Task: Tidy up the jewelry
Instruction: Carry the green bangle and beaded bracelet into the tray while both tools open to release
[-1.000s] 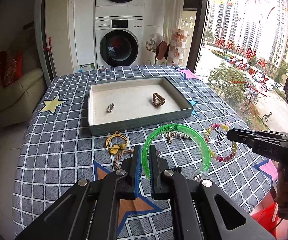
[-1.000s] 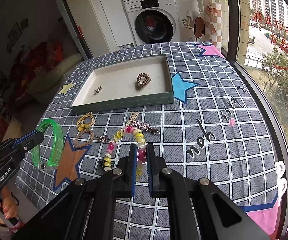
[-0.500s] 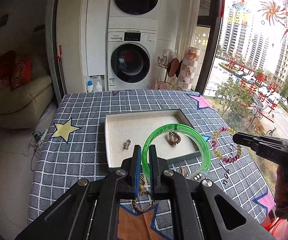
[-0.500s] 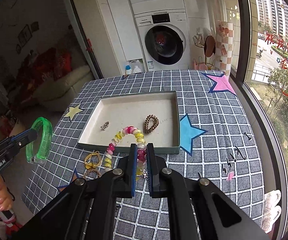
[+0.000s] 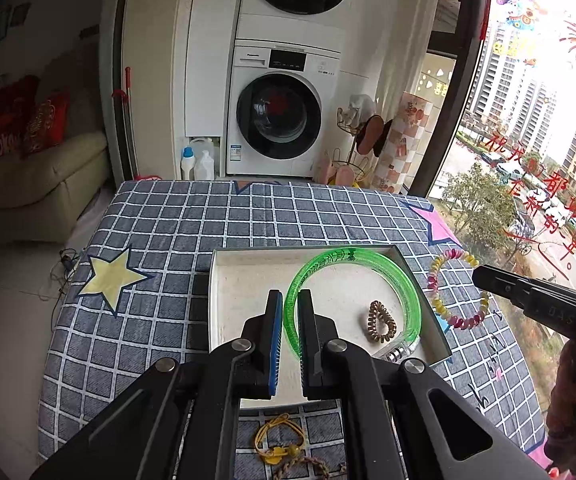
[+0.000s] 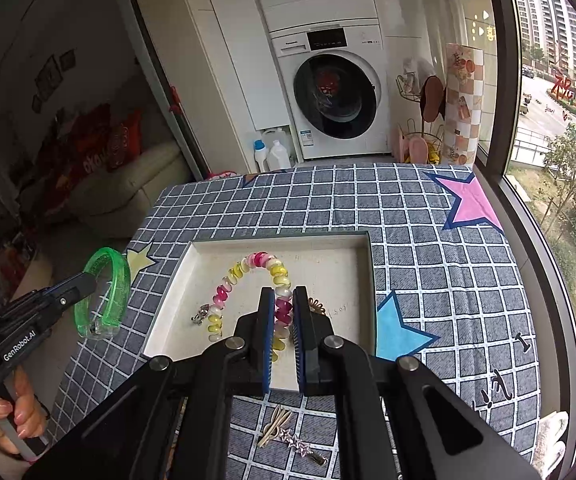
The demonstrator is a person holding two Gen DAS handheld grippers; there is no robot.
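Observation:
My left gripper (image 5: pixel 287 300) is shut on a green translucent bangle (image 5: pixel 404 292) and holds it in the air over the white tray (image 5: pixel 223 280). My right gripper (image 6: pixel 283 300) is shut on a pink, yellow and white beaded bracelet (image 6: pixel 243 268), also held above the tray (image 6: pixel 328 272). A brown coil hair tie (image 5: pixel 380 322) and a small silver piece (image 6: pixel 200 314) lie in the tray. The bracelet (image 5: pixel 442 308) and right gripper (image 5: pixel 484 278) show at the right of the left wrist view; the bangle (image 6: pixel 105 292) and left gripper (image 6: pixel 87 282) show at the left of the right wrist view.
On the checked cloth (image 5: pixel 159 240) in front of the tray lie a yellow cord band (image 5: pixel 277 438), a braided band (image 5: pixel 308 466) and a silver star hair clip (image 6: pixel 294 442). A washing machine (image 5: pixel 279 112) stands behind the table, a sofa (image 5: pixel 27 184) at left, a window at right.
Both grippers lifted their pieces off the cloth and moved forward, so that the bangle and the bracelet now hang over the tray.

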